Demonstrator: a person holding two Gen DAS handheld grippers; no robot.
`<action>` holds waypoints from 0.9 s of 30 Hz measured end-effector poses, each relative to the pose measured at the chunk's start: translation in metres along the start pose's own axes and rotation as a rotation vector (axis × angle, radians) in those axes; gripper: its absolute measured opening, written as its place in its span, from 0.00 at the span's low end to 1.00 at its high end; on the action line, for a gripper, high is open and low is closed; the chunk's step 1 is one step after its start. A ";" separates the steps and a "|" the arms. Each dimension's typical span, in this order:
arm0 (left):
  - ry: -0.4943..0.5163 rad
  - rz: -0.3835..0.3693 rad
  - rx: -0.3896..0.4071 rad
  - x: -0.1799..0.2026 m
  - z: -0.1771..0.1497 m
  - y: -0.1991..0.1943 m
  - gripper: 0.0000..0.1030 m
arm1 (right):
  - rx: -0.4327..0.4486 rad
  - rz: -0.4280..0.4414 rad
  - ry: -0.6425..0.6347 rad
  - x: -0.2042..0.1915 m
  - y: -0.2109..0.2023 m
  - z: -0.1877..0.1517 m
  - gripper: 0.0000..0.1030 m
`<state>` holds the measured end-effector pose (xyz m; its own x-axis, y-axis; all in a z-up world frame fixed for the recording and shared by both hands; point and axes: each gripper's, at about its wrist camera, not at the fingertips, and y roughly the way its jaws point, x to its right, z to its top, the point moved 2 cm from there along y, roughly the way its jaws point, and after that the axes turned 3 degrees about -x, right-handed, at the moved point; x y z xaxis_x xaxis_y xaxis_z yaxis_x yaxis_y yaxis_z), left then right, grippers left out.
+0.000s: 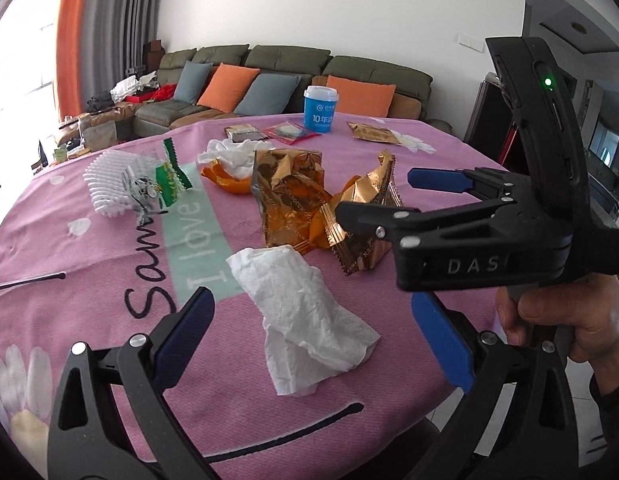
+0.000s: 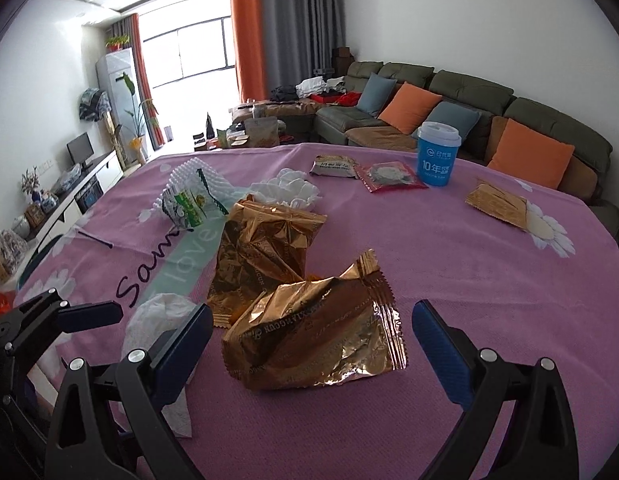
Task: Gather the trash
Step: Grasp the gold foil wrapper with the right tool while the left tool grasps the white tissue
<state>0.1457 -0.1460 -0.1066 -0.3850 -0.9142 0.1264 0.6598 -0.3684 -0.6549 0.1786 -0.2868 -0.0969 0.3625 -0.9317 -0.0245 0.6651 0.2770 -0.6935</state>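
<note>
A crumpled white tissue [image 1: 305, 320] lies on the pink tablecloth [image 1: 89, 340]. In the left wrist view it sits between the spread fingers of my left gripper [image 1: 313, 340], which is open and grips nothing. My right gripper [image 2: 313, 346] is open too, its fingers on either side of a creased gold wrapper [image 2: 317, 344]. It reaches in from the right [image 1: 377, 194], held by a hand [image 1: 569, 320]. A larger gold wrapper [image 2: 265, 248] lies just behind. The tissue [image 2: 157, 312] and one left finger [image 2: 91, 316] show at the right wrist view's left edge.
Further back lie a white tissue in an orange wrapper [image 1: 233, 160], a green wrapper [image 1: 169, 180], white foam netting [image 1: 105, 184], a black stick [image 1: 29, 282], flat packets [image 1: 287, 132] and another gold wrapper [image 2: 497, 204]. A blue cup [image 2: 437, 152] stands upright. A sofa [image 2: 469, 92] is behind the table.
</note>
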 end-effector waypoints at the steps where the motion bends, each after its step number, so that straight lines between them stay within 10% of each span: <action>1: 0.005 0.003 -0.005 0.001 0.000 0.003 0.94 | -0.008 -0.002 -0.015 0.000 0.002 0.000 0.93; 14: -0.019 0.012 -0.055 -0.003 -0.006 0.018 0.61 | -0.056 0.046 -0.044 0.005 0.013 -0.007 0.88; 27: -0.019 -0.014 -0.063 -0.009 -0.011 0.013 0.21 | -0.074 0.085 -0.019 0.007 0.002 -0.016 0.26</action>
<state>0.1513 -0.1406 -0.1243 -0.3813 -0.9123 0.1492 0.6121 -0.3701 -0.6989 0.1723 -0.2967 -0.1099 0.4286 -0.9006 -0.0726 0.5812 0.3363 -0.7410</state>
